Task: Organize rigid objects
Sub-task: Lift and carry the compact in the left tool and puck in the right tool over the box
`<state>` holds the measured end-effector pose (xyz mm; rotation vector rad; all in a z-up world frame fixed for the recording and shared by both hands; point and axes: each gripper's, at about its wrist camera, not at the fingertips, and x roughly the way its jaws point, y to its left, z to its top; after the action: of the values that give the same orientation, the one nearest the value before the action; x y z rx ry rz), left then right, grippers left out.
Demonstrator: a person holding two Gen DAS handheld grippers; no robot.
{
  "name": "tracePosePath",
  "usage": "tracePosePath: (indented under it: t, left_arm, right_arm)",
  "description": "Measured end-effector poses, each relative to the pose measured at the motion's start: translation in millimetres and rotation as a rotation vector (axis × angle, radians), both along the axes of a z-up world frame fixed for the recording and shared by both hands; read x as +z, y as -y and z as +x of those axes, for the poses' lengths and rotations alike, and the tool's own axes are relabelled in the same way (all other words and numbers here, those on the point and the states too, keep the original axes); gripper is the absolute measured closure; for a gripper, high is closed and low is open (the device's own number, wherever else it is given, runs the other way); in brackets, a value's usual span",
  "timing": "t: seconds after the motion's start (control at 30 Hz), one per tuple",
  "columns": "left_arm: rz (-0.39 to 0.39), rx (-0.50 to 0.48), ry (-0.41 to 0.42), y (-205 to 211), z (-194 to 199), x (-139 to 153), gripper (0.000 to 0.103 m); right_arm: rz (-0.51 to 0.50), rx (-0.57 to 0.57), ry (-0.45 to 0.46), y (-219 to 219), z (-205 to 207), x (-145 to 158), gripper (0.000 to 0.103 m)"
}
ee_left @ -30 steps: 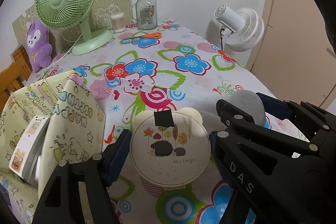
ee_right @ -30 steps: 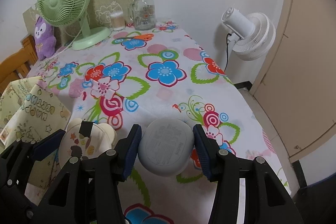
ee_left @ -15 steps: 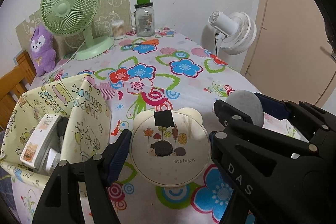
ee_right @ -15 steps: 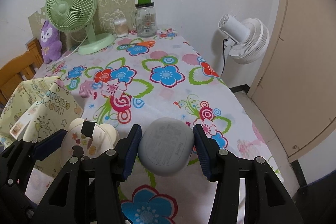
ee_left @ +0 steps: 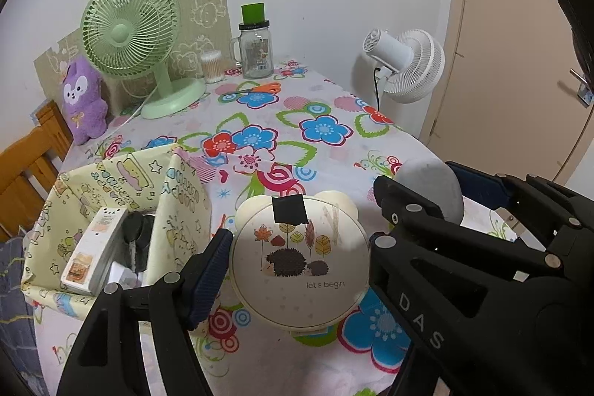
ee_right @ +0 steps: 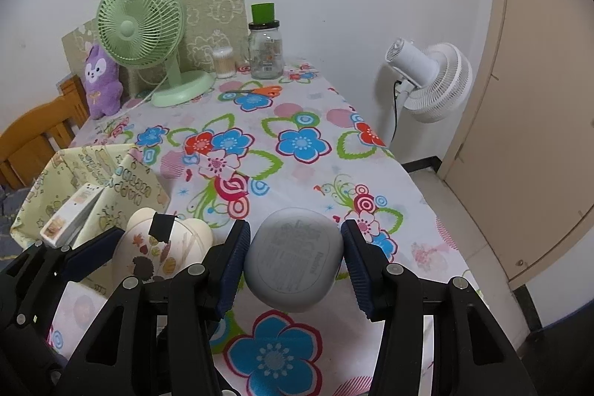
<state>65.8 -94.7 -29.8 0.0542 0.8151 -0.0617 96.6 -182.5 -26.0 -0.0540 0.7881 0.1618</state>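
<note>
My left gripper (ee_left: 297, 258) is shut on a round cream case with a hedgehog picture (ee_left: 300, 262) and holds it above the flowered table. My right gripper (ee_right: 295, 258) is shut on a grey rounded earbud case (ee_right: 293, 258), also held in the air. The grey case shows in the left wrist view (ee_left: 430, 184), and the cream case shows in the right wrist view (ee_right: 163, 247). A yellow patterned fabric bin (ee_left: 100, 180) stands at the left, holding a white box (ee_left: 92, 251) and dark items (ee_left: 135, 229).
At the table's far end stand a green desk fan (ee_left: 133, 32), a glass jar with a green lid (ee_left: 254, 47), a cotton swab pot (ee_left: 212, 66), orange scissors (ee_left: 256, 88) and a purple plush (ee_left: 81, 99). A white floor fan (ee_left: 404, 62) and a door are to the right. A wooden chair (ee_left: 26, 166) is at the left.
Both grippers have risen and pulled back with their cases, so more of the table and the bin's inside now shows. Both grips are unchanged.
</note>
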Motion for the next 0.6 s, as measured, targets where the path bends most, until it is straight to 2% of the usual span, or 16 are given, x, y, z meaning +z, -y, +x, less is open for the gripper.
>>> tracePosePath:
  t: [0.6]
  left_arm:
    - [0.013,-0.001,0.025,-18.1,-24.1,22.5,0.026]
  right_arm:
    - [0.019,0.037,0.035,-20.2,-26.6,25.4,0.049]
